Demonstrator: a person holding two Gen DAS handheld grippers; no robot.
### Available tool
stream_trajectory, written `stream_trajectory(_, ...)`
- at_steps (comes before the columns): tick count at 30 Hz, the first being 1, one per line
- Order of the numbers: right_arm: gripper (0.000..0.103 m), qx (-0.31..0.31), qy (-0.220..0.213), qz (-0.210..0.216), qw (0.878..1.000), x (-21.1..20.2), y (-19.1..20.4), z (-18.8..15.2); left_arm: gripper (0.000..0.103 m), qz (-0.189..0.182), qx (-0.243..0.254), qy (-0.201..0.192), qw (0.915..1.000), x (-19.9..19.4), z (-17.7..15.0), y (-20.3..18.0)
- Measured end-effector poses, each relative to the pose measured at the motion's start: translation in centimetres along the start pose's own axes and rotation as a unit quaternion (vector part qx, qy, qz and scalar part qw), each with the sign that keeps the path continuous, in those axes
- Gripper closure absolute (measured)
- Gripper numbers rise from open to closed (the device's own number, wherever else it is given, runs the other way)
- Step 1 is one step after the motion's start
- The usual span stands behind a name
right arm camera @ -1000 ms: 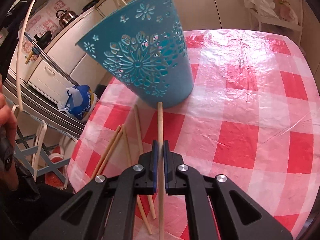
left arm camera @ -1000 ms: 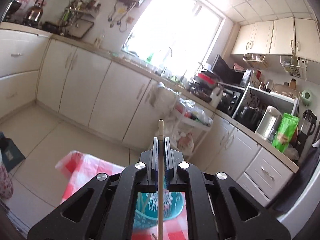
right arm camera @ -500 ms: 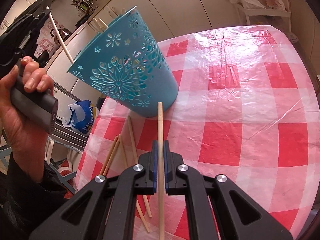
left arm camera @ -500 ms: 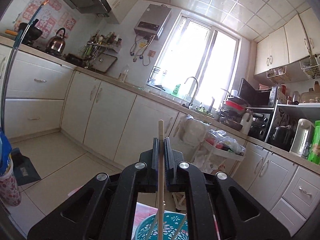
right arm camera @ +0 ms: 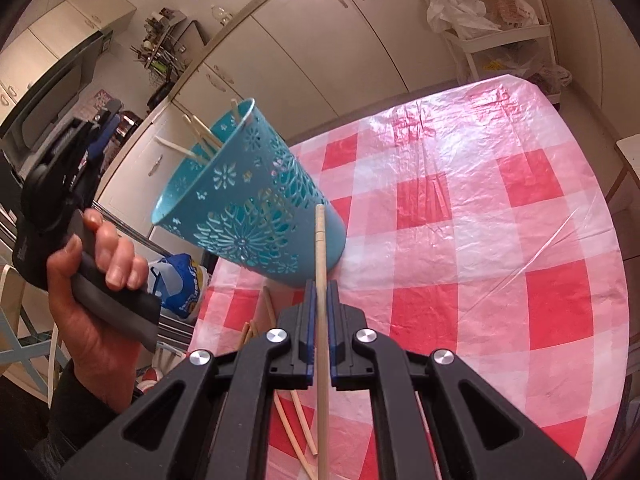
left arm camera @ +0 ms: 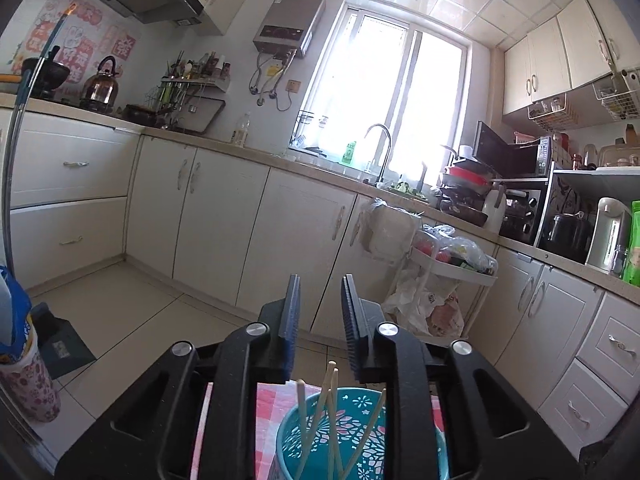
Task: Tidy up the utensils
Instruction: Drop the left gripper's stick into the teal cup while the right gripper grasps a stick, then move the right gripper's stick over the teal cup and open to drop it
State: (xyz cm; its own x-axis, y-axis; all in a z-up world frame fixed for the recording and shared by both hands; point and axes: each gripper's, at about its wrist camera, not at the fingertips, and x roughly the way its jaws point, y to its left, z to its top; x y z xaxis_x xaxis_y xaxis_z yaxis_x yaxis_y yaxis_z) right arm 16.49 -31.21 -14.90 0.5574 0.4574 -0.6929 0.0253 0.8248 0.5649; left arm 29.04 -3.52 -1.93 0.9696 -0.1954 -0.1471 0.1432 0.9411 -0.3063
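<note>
A blue cut-out cup (right arm camera: 248, 208) stands on the red-and-white checked tablecloth (right arm camera: 480, 240) with several chopsticks (left arm camera: 330, 400) leaning inside it. My left gripper (left arm camera: 320, 300) hovers just above the cup (left arm camera: 360, 444). Its jaws are opening, with nothing between them. In the right wrist view a hand (right arm camera: 100, 280) holds that left gripper (right arm camera: 102, 124) beside the cup's rim. My right gripper (right arm camera: 319, 292) is shut on a wooden chopstick (right arm camera: 320, 240) that points at the cup's base. More loose chopsticks (right arm camera: 300, 420) lie on the cloth below it.
White kitchen cabinets (left arm camera: 208, 216) run along the far walls. A white trolley (left arm camera: 452, 268) loaded with plastic bags stands past the table. A blue bag (right arm camera: 180, 284) sits on the floor left of the table's edge.
The left jaws have parted and the chopstick they gripped is gone from them; it now stands in the cup. The right gripper has lifted a little with its chopstick.
</note>
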Motion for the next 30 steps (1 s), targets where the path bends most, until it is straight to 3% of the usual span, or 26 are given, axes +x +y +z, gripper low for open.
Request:
stream_trajectory(3,0.097,0.007,-0.022,0.009,1.000,-0.9,0.1,0.5,0.079,0.002,-0.012,0.000,0.9999,-1.4,0.6,0.5)
stream_trajectory(9,0.097,0.023,-0.097,0.040,0.994,-3.6,0.7,1.4,0.059,0.025,-0.082,-0.002,0.9963,-5.9,2.0,3.0)
stream_trajectory(12,0.097,0.011,-0.149,0.047,0.988,-5.1,2.6,2.6,0.058,0.031,-0.113,-0.001,0.9931,-6.6,2.2,4.3)
stream_trajectory(16,0.097,-0.022,-0.220,0.054,0.974,-6.1,6.7,5.3,0.058,0.025,-0.119,0.009,0.9926,-6.4,2.3,5.0)
stream_trajectory(20,0.097,-0.042,-0.309,0.037,0.949,-5.4,10.4,9.0,0.058,0.026,-0.126,0.008,0.9916,-6.3,2.6,6.1)
stream_trajectory(23,0.097,-0.057,-0.350,0.015,0.935,-4.1,12.1,10.6,0.058,0.029,-0.139,0.008,0.9899,-6.1,3.1,7.2)
stream_trajectory(26,0.097,-0.078,-0.365,-0.017,0.927,-2.2,12.8,11.3,0.058,0.032,-0.146,0.004,0.9887,-6.0,3.5,8.1)
stream_trajectory(30,0.096,-0.085,-0.362,-0.043,0.927,-0.6,12.5,11.3,0.058,0.034,-0.154,0.004,0.9875,-6.1,3.9,8.9)
